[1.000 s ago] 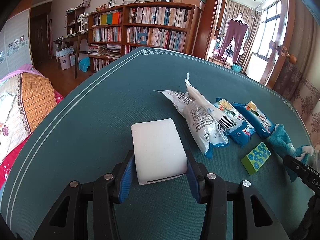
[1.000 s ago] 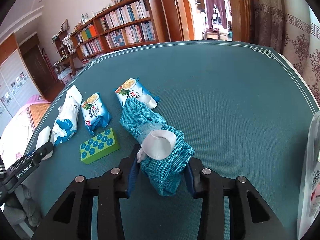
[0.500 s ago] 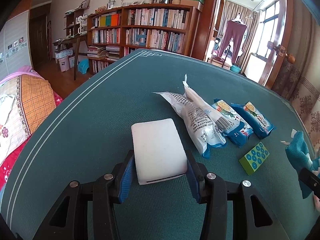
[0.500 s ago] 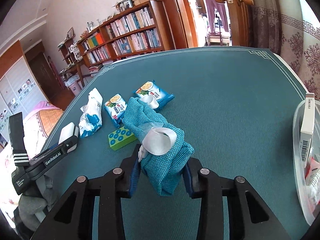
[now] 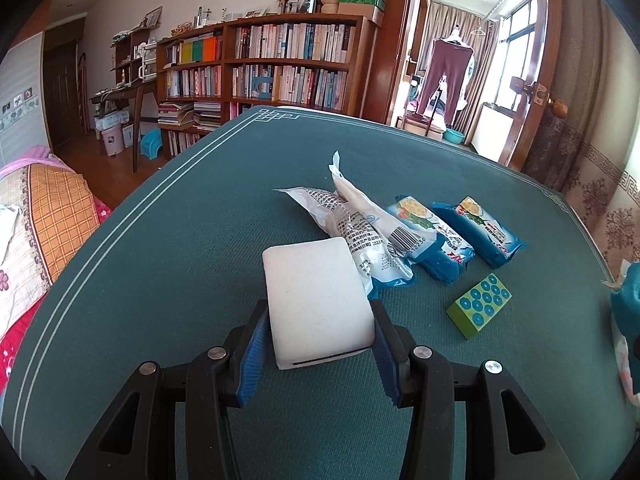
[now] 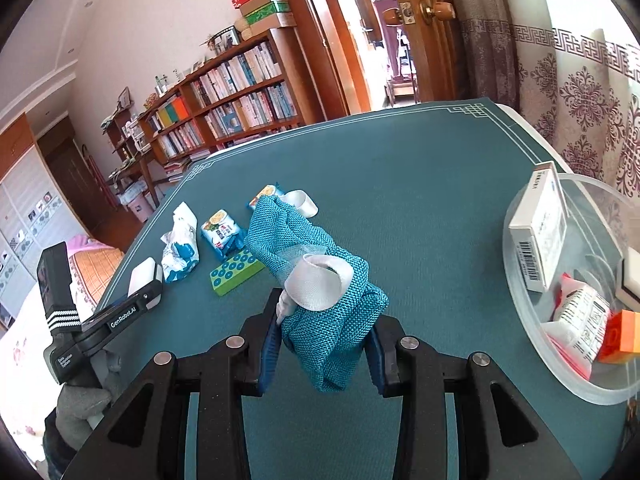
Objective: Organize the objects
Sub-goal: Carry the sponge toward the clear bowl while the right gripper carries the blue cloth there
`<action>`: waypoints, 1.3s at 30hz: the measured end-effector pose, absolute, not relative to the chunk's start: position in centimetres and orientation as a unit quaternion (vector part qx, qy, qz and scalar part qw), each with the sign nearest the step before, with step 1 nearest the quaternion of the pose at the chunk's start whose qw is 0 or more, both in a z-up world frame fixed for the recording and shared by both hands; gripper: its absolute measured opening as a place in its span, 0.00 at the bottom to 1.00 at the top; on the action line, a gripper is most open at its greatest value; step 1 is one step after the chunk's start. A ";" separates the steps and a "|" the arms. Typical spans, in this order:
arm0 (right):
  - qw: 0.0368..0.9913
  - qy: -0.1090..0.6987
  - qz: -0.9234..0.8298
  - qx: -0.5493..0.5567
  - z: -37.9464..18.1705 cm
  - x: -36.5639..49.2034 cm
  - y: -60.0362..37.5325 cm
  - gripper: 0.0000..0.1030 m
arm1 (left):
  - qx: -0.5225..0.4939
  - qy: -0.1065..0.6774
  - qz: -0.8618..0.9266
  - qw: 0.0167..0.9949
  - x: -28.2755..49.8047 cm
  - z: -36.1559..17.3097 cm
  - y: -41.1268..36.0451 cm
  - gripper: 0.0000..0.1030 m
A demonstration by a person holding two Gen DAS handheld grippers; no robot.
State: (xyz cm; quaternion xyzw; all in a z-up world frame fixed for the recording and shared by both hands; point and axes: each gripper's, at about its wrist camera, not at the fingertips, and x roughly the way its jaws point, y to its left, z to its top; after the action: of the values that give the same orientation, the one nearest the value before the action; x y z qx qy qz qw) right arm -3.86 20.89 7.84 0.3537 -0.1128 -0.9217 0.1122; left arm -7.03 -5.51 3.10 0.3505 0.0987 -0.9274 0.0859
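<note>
My left gripper (image 5: 318,354) is shut on a white sponge block (image 5: 316,300) just above the green table. Beyond it lie white snack bags (image 5: 352,232), two blue snack packs (image 5: 432,240) and a green dotted block (image 5: 478,310). My right gripper (image 6: 322,340) is shut on a teal woven cloth with a white ribbon (image 6: 320,276) and holds it up above the table. A clear plastic bin (image 6: 520,312) stands to its right and holds a white box (image 6: 540,236), a snack pack and an orange block. The left gripper also shows in the right wrist view (image 6: 144,294).
The table (image 5: 180,260) has a white-lined border and drops off at the left toward a bed (image 5: 36,216). A bookcase (image 5: 280,64) and an open door (image 6: 416,28) stand beyond the far edge. A curtain (image 6: 580,92) hangs at the right.
My right gripper has lifted the teal cloth and carried it right, toward the clear bin, which has come into view. My left gripper has moved slightly forward, still holding the sponge.
</note>
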 end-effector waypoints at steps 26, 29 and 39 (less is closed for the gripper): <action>-0.111 -0.202 -0.925 0.302 8.5 -2.9 38.5 0.37 | 0.361 0.057 -0.930 -0.029 -4.8 5.4 2.8 0.49; -0.117 -0.207 -0.921 0.308 7.9 -3.8 39.7 0.37 | 0.360 0.049 -0.931 -0.042 -4.5 5.8 4.0 0.49; -0.109 -0.217 -0.917 0.316 6.9 -4.4 40.6 0.53 | 0.358 0.025 -0.930 -0.083 -4.2 6.6 7.9 0.49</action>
State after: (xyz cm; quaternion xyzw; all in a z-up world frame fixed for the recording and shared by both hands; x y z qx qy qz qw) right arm -4.42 40.60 6.88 0.3159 -0.2168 -0.9173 -0.1085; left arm -4.20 7.86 6.58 0.3581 0.0247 -0.9297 -0.0827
